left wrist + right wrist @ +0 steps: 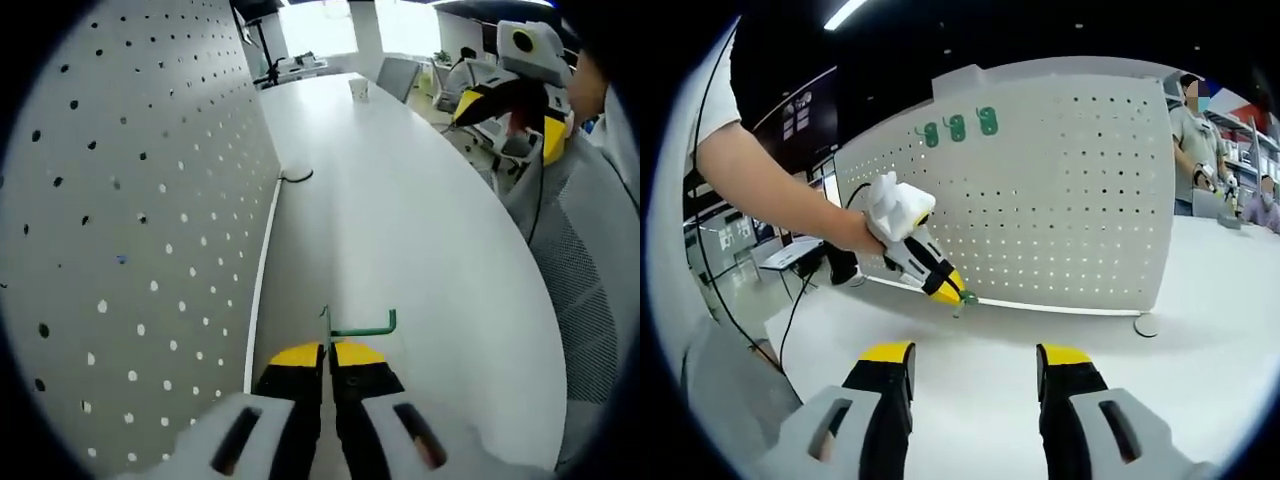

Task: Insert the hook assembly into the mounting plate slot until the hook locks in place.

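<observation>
in the left gripper view, the left gripper (327,357) has its yellow-tipped jaws pinched together on a green hook (362,325), low over the white tabletop (420,240) just beside the bottom edge of the upright white pegboard (130,230). in the right gripper view, the right gripper (975,365) hovers with jaws wide apart, gripping nothing, facing the pegboard with three green hooks (957,127) near its top edge; a person's forearm (780,195) reaches in.

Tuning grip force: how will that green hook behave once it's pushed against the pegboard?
The green hook looks like thin bent wire: probably stiff and light. Pinched near one end by the left hand-held gripper, it may pivot when pressed into the pegboard.
</observation>
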The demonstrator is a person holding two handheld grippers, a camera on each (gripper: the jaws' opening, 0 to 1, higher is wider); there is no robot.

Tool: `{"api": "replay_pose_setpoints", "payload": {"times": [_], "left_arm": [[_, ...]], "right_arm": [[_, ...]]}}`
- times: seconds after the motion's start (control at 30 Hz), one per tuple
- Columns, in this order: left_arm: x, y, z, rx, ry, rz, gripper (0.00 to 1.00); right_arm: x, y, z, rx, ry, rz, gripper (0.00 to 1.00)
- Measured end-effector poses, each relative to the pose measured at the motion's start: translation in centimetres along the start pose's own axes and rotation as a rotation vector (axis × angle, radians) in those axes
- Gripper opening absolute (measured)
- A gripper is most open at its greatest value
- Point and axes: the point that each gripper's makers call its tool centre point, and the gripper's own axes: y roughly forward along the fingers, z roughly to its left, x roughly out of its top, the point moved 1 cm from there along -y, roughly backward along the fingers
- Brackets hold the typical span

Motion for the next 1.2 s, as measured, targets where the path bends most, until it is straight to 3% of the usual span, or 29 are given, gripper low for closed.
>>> {"api": "replay_pose_setpoints", "payload": {"times": [0.6,1.2], "left_arm": [[1.9,-2.3,-0.7,0.079,-0.045,-0.145,0.02],[5.5,-5.4,-1.4,0.166,-0.132,-0.337,0.02]], "right_arm": [[0.7,-0.2,0.1,0.002,-0.006,-0.034,0.47],[1.2,-0.3,0.3,0.012,0.006,-0.058,0.47]]}}
